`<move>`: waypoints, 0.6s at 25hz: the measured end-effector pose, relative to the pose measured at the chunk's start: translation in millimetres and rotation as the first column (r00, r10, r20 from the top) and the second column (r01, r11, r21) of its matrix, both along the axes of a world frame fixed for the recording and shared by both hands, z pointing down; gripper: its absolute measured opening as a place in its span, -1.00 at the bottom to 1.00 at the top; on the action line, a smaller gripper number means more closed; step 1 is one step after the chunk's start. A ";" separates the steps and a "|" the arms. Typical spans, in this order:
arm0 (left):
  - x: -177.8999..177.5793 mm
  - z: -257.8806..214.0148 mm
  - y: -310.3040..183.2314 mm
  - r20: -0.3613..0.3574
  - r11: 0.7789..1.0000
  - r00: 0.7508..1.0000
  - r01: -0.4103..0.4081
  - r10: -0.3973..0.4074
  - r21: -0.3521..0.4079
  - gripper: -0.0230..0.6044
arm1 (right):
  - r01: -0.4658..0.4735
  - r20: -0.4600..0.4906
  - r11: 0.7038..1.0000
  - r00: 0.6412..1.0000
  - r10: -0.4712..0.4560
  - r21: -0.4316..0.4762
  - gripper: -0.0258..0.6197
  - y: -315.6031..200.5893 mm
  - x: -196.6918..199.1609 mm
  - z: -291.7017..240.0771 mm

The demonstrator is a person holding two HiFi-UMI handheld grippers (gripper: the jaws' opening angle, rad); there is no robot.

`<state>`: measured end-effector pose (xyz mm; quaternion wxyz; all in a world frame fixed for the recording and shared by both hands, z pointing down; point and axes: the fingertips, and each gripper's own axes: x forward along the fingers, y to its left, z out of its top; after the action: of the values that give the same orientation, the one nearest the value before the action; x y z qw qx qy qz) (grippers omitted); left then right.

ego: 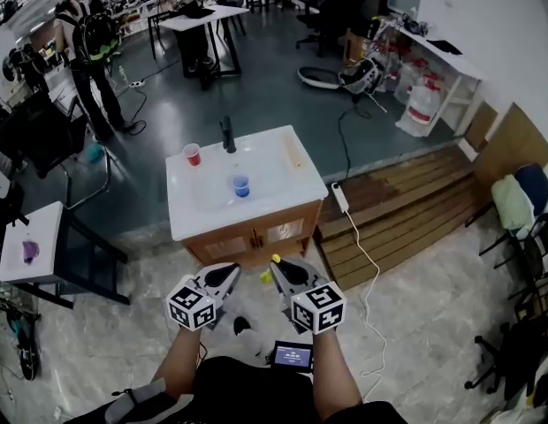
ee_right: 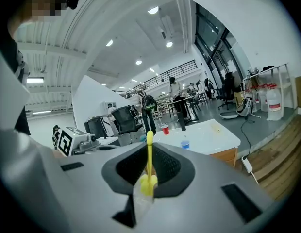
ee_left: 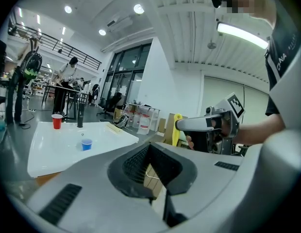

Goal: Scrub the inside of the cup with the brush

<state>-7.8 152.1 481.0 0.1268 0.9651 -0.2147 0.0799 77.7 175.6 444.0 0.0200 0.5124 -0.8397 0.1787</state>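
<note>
A small blue cup (ego: pixel 241 185) stands in the basin of the white sink top (ego: pixel 283 184), and a red cup (ego: pixel 193 154) stands at its back left. Both grippers hover in front of the cabinet, short of the sink. My right gripper (ego: pixel 278 268) is shut on a yellow brush (ego: pixel 274 260), whose thin handle sticks up between the jaws in the right gripper view (ee_right: pixel 149 152). My left gripper (ego: pixel 230 274) is shut with nothing in it (ee_left: pixel 153 171). The blue cup (ee_left: pixel 86 144) (ee_right: pixel 185 143) lies well ahead of both.
A black faucet (ego: pixel 227 135) rises at the sink's back edge, and a pale yellow strip (ego: pixel 297 155) lies on the right of the top. A white power strip and cable (ego: pixel 340 197) lie to the right. A small table (ego: pixel 35 237) stands left. People stand far behind.
</note>
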 end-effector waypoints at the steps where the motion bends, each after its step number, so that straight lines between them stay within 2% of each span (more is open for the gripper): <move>1: 1.9 1.0 -5.6 -0.007 1.000 1.000 0.000 0.000 -0.004 -0.91 | 0.002 -0.002 1.000 1.000 -0.002 -0.003 -0.80 -5.3 1.8 1.1; 9: 41.4 8.3 -78.4 -0.012 1.000 1.000 -0.026 0.026 -0.004 -0.91 | -0.006 -0.027 1.000 1.000 0.005 -0.013 -0.80 -73.4 39.0 4.7; 15: 46.7 5.3 -155.5 -0.010 0.999 0.999 -0.052 0.053 0.009 -0.91 | 0.018 -0.055 1.000 0.998 -0.018 -0.009 -0.80 -155.2 34.3 -1.0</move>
<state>39.0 -3.4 486.3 0.1214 0.9714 -0.1889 0.0772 112.1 20.3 443.0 0.0469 0.5094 -0.8427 0.1677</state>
